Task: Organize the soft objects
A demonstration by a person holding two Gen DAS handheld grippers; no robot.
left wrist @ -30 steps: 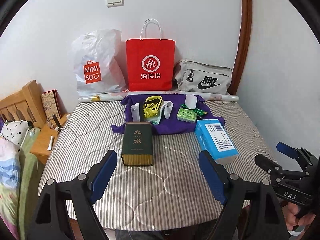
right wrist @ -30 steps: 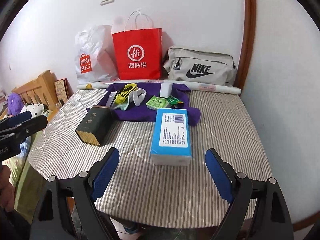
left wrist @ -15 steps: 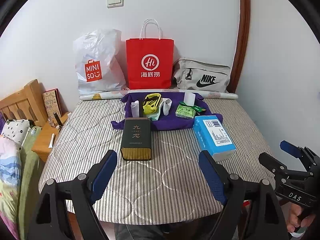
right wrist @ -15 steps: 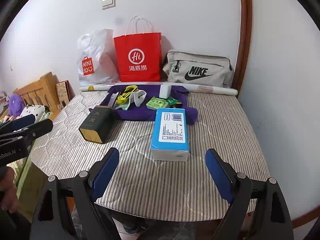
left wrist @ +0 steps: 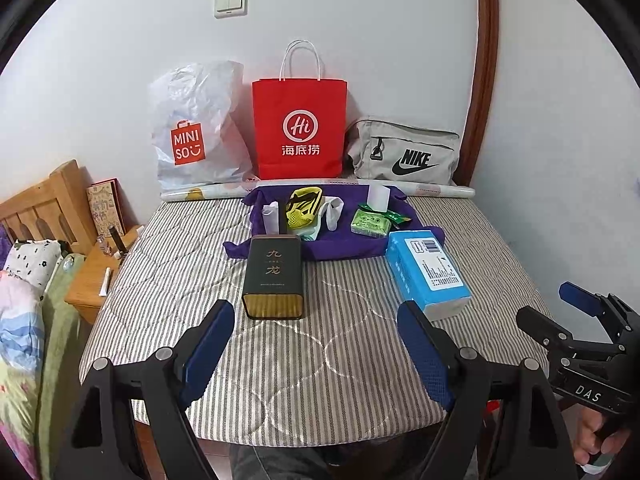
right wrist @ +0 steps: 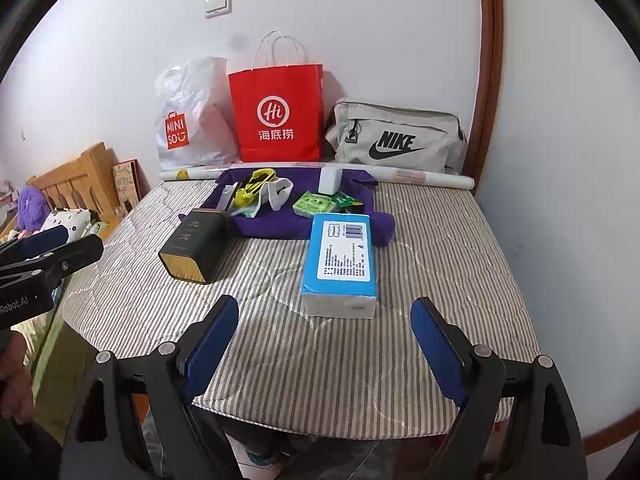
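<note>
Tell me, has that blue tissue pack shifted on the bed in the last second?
No. The blue tissue pack still lies with its far end at the purple cloth, at the cloth's near right corner.

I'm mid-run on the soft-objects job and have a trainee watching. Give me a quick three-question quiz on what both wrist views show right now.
1. True or false: the left gripper holds the dark tin.
2. Multiple choice: the blue tissue pack lies A) on the purple cloth, B) on the striped mattress directly ahead of the right gripper, C) inside the red paper bag.
3. Fill in: the bag standing at the wall to the right of the red paper bag is the grey ____ bag.

Key: 1 false, both grippers have their jaws open and empty; 2 B; 3 Nike.
</note>
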